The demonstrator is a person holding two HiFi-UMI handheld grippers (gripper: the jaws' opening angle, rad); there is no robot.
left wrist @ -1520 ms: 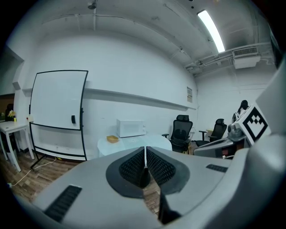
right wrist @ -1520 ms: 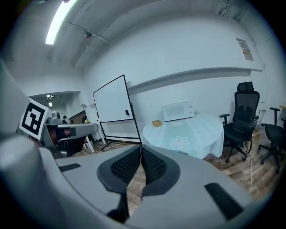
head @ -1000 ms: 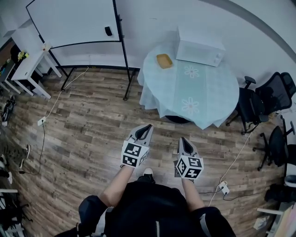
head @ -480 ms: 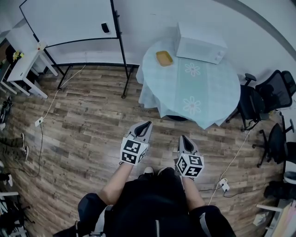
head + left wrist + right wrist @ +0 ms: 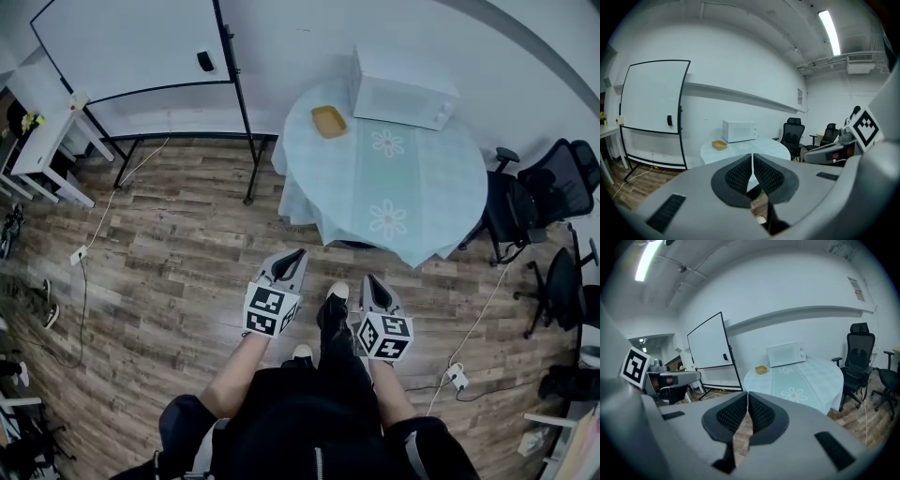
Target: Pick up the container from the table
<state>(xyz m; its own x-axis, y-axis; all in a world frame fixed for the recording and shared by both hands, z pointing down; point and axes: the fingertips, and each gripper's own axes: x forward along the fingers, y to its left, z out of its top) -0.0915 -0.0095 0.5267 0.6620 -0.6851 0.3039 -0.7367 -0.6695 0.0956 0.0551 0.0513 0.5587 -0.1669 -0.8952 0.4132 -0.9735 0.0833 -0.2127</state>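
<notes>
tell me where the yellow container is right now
In the head view, the yellow container sits on the far left part of the round table, just left of the white microwave.

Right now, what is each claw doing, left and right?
Left claw: closed, holding nothing.
Right claw: closed, holding nothing.

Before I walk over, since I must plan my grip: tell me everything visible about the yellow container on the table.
The container is small, shallow, rectangular, open-topped, yellow-orange and plastic-looking; it looks empty. It sits flat on the round, pale-clothed table near its far left edge, left of the white microwave and apart from it.
</notes>
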